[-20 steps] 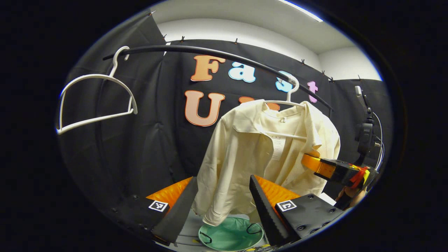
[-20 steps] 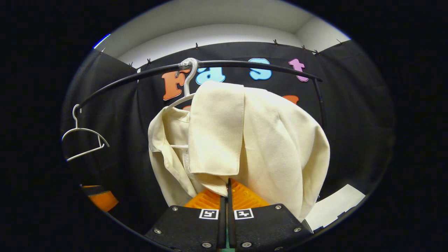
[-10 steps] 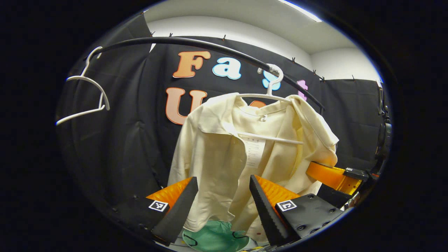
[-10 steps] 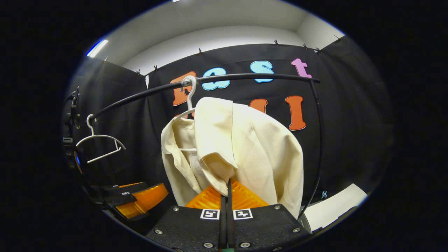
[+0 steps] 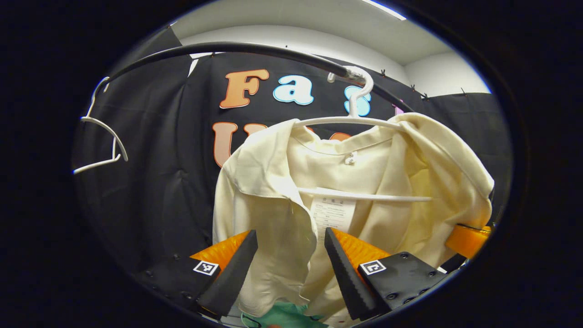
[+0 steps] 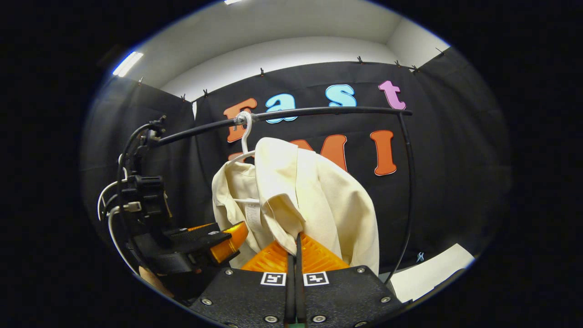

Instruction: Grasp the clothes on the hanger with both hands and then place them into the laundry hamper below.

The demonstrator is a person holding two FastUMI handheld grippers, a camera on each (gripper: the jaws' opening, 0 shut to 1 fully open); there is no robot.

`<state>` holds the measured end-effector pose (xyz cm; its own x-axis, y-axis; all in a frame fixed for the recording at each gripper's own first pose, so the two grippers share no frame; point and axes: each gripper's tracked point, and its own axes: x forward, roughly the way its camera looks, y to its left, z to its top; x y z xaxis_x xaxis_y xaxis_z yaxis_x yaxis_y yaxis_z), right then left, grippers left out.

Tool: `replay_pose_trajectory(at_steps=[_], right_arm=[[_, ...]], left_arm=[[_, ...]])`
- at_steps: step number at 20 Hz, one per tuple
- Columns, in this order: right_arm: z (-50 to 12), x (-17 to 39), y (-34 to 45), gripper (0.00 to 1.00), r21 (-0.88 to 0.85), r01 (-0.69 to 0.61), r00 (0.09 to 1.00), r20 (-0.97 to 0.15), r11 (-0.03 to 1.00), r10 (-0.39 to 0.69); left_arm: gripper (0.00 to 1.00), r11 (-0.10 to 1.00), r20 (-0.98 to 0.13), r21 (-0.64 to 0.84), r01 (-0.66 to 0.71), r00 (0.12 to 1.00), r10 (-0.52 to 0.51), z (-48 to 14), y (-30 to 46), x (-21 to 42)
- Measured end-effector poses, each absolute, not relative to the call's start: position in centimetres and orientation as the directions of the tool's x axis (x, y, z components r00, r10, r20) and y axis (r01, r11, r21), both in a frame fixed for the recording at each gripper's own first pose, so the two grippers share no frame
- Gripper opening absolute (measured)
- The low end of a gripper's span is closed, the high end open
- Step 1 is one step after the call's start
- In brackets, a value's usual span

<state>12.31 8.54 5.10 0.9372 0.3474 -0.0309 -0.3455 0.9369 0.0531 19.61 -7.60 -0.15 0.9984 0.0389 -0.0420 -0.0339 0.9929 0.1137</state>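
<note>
We have the cream cotton-like shirt (image 5: 346,182) draped on a white plastic hanger (image 5: 360,120), which hooks over the black metal rail (image 5: 255,48) near its right end. Our left gripper (image 5: 291,264) stands with jaws wide, the shirt's open front edge hanging between its fingers but not yet pinched. Our right gripper (image 6: 296,255) has its jaws pressed together on a fold of the shirt's other front panel. We judge the cloth light, soft and limp; it should slide off the hanger easily, so taking hold at both front edges below the collar looks sensible. A white care label (image 5: 332,214) hangs inside the back; its print is too small to read. Below, a sliver of the green laundry hamper (image 5: 282,316) shows under the hem. An empty white hanger (image 5: 102,136) hangs toward the rail's left end.
</note>
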Motion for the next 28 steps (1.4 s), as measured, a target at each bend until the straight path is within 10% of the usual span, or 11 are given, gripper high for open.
replay_pose_trajectory(at_steps=[10, 18, 28], right_arm=[[5.5, 11.6, 7.5, 0.0, 0.036, -0.357, 0.933, -0.021, 0.933, 0.358], [5.1, 12.0, 8.1, 0.0, 0.037, -0.329, 0.944, -0.028, 0.944, 0.33], [6.0, 11.5, 9.0, 0.0, 0.027, -0.231, 0.973, 0.009, 0.973, 0.231]], left_arm=[[0.88, 0.992, -0.057, 0.074, -0.101, 0.993, 0.105, -0.9, -6.2, 22.7], [0.07, 0.991, -0.087, 0.089, -0.1, 0.99, 0.107, -0.9, -4.5, 22.4], [0.07, 0.996, -0.089, 0.069, 0.055, 0.995, -0.049, 3.0, -2.3, 18.9]])
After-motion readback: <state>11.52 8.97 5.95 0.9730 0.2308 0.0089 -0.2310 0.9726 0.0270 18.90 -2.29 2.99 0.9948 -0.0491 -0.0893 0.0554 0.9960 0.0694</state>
